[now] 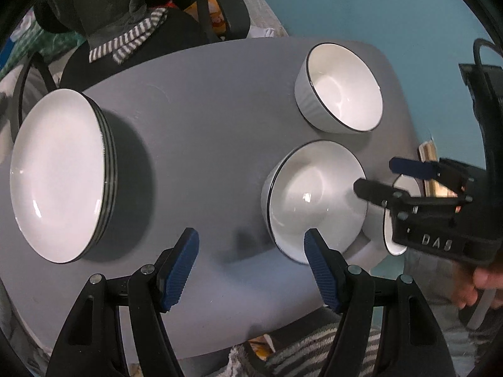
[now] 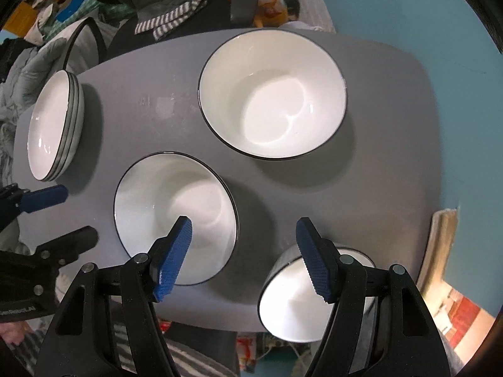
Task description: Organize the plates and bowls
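Observation:
A stack of white plates (image 1: 59,176) (image 2: 53,128) sits at the left of the grey table (image 1: 204,110) (image 2: 377,157). Three white, dark-rimmed bowls stand apart on the right: a far bowl (image 1: 339,88) (image 2: 273,94), a middle bowl (image 1: 314,201) (image 2: 173,220) and a near bowl (image 2: 298,301) (image 1: 408,185) at the table's edge. My left gripper (image 1: 250,238) (image 2: 72,216) hangs open over bare table between the plates and the middle bowl. My right gripper (image 2: 244,224) (image 1: 374,174) is open above the gap between the middle and near bowls. Neither holds anything.
A black chair back (image 1: 176,31) draped with a striped cloth (image 1: 125,44) stands behind the table. Clutter lies at the far left, and teal floor (image 2: 408,15) shows to the right. A person's hand (image 1: 484,282) holds the right gripper's handle.

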### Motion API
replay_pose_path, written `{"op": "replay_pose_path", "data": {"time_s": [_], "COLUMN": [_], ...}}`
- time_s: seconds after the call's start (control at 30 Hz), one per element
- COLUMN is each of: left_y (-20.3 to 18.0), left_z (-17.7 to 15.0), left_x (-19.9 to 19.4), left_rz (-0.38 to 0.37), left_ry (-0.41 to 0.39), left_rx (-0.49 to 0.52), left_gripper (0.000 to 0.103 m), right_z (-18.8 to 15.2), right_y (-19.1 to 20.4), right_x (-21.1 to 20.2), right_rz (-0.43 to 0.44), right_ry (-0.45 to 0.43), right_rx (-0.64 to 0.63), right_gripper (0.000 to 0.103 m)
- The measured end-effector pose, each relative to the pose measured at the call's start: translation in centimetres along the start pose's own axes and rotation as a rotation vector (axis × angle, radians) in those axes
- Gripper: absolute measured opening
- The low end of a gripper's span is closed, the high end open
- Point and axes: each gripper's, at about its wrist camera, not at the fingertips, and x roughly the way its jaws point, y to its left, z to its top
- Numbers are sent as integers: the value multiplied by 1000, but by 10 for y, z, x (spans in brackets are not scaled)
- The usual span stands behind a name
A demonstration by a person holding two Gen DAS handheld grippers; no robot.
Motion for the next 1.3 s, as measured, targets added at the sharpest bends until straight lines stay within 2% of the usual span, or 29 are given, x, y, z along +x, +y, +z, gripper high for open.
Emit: {"op": "replay_pose_path", "data": {"time_s": [0.27, 0.43, 0.6, 0.67, 0.8, 0.87, 0.93, 1.0, 1.1, 1.2, 1.27, 1.3], "left_y": [-5, -7, -7, -7, -3, -2, -2, -2, -2, 1, -2, -4], "left_z": [11, 11, 12, 12, 15, 15, 14, 14, 15, 17, 18, 18], "left_x": [22, 34, 44, 46, 52, 55, 58, 61, 62, 65, 66, 66], "left_rz": [28, 34, 39, 28, 23, 30, 31, 24, 23, 1, -17, -16], "left_ry": [36, 63, 79, 83, 84, 88, 98, 106, 106, 109, 110, 107], "left_rx": [-23, -12, -20, -27, -37, -46, -48, -43, -40, -41, -33, -26], "left_gripper": [71, 71, 70, 65, 60, 48, 41, 41, 40, 33, 22, 21], "right_z": [4, 6, 5, 6, 6, 5, 4, 4, 2, 0, -1, 1], "right_y": [3, 8, 9, 11, 10, 9, 9, 8, 12, 14, 14, 14], "right_x": [16, 25, 33, 38, 46, 48, 49, 49, 51, 51, 51, 50], "right_rz": [25, 31, 45, 45, 59, 66, 70, 75, 81, 75, 67, 65], "right_ry": [33, 48, 64, 75, 104, 109, 112, 118, 122, 123, 123, 124], "right_rx": [-42, -48, -33, -22, 9, 21, 27, 34, 38, 39, 39, 41], "right_gripper": [68, 62, 50, 45, 28, 25, 22, 16, 16, 15, 12, 10]}}
